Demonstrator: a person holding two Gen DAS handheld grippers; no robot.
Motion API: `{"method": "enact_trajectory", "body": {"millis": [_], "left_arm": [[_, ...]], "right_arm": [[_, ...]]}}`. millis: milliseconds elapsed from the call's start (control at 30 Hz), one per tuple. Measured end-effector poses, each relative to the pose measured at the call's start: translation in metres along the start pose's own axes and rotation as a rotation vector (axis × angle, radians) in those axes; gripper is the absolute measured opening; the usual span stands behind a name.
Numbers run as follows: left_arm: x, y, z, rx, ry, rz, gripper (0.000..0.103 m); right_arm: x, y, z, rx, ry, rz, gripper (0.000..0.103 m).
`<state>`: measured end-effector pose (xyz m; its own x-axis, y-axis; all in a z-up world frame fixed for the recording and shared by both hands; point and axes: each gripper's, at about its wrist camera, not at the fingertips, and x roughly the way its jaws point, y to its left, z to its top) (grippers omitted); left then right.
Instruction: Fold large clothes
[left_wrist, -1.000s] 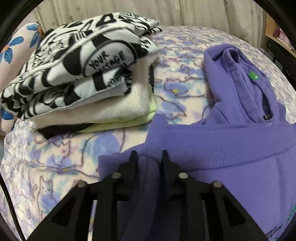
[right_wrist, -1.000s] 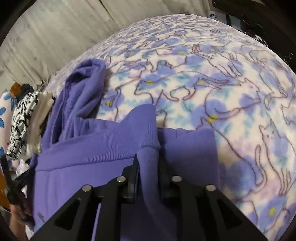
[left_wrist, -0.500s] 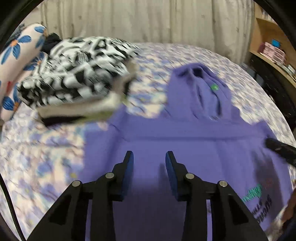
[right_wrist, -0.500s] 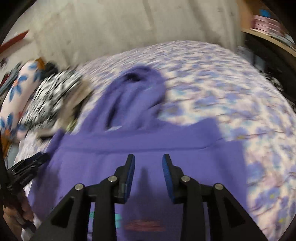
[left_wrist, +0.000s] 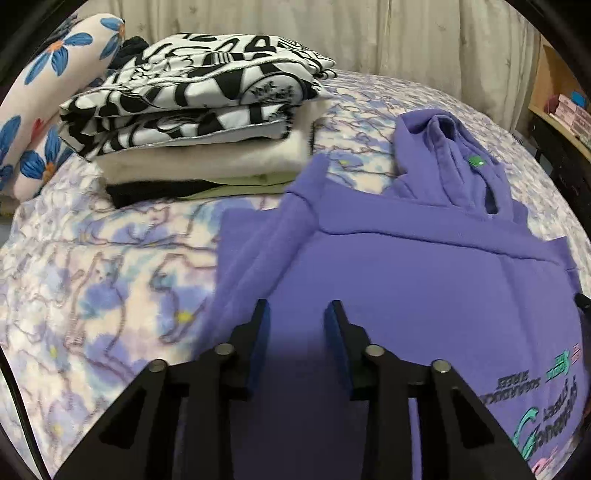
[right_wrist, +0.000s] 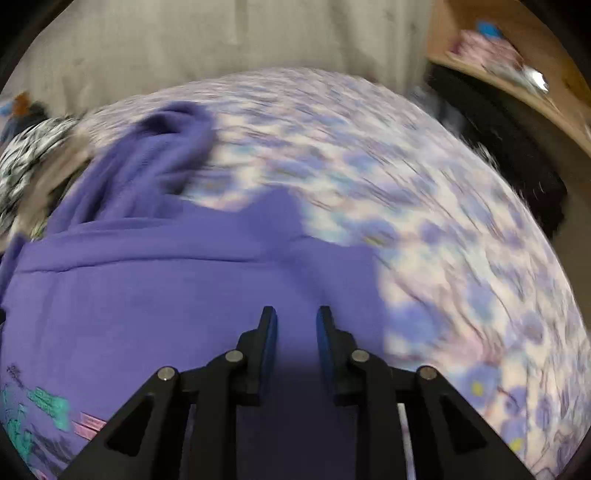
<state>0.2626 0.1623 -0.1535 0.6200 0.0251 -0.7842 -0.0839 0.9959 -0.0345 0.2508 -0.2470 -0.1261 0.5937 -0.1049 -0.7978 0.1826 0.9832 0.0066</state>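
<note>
So, from your left wrist view, your left gripper (left_wrist: 297, 308) hung just above the purple hoodie (left_wrist: 424, 295) with its jaws spread apart and nothing between them, no pad touching cloth; they'd been easing shut a little in that last half second. The hoodie lay flat on the cat-print blanket (left_wrist: 92, 277) right under and ahead of the claw, hood (left_wrist: 454, 162) at the far end, printed lettering off to the claw's right. One sleeve (left_wrist: 291, 221) ran diagonally away just ahead-left of the fingers. Further ahead-left sat the stack of folded clothes (left_wrist: 199, 122), black-and-white print on top, with a flowered pillow (left_wrist: 40, 92) beyond it.

Over on your right wrist view, everything was pretty smeared. Your right gripper (right_wrist: 295, 314) was also over the hoodie (right_wrist: 166, 302), near its right edge, jaws still showing a gap with nothing pinched, and they'd just been closing. Blanket (right_wrist: 461, 258) filled the space to the claw's right, the hood (right_wrist: 159, 155) lay ahead-left, and a wooden shelf (right_wrist: 517, 66) showed far ahead-right.
</note>
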Motion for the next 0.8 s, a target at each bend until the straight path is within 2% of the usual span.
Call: {"method": "enact_trajectory", "body": {"millis": [33, 67, 233, 400, 500, 567, 600, 700, 767, 800], "left_arm": [[-0.002, 0.0, -0.001, 0.006, -0.004, 0.007, 0.03], [-0.004, 0.0, -0.003, 0.01, -0.006, 0.018, 0.03], [-0.007, 0.0, -0.003, 0.008, 0.004, 0.041, 0.03], [-0.015, 0.001, -0.002, 0.001, 0.028, 0.048, 0.03], [-0.024, 0.001, -0.003, -0.002, 0.039, 0.055, 0.037], [-0.033, 0.001, -0.006, -0.008, 0.045, 0.058, 0.047], [-0.037, 0.0, -0.008, -0.011, 0.044, 0.062, 0.049], [-0.053, -0.004, -0.017, -0.014, 0.041, 0.065, 0.051], [-0.063, -0.009, -0.025, -0.016, 0.048, 0.054, 0.052], [-0.066, -0.012, -0.029, -0.017, 0.05, 0.049, 0.052]], "right_arm": [[-0.003, -0.006, -0.001, 0.009, -0.002, 0.005, 0.003], [-0.005, -0.007, -0.002, 0.0, -0.007, 0.002, 0.001], [-0.008, 0.006, -0.006, -0.034, -0.016, -0.045, 0.005], [-0.018, 0.006, -0.007, 0.016, -0.007, -0.015, 0.006], [-0.033, 0.007, -0.01, 0.036, 0.006, 0.01, 0.006], [-0.043, 0.012, -0.014, 0.045, 0.009, 0.037, 0.007], [-0.05, 0.016, -0.016, 0.046, 0.011, 0.054, 0.007], [-0.066, 0.029, -0.025, 0.041, 0.013, 0.102, 0.02], [-0.076, 0.044, -0.035, 0.023, 0.016, 0.144, 0.037], [-0.082, 0.054, -0.041, 0.009, 0.013, 0.17, 0.039]]}}
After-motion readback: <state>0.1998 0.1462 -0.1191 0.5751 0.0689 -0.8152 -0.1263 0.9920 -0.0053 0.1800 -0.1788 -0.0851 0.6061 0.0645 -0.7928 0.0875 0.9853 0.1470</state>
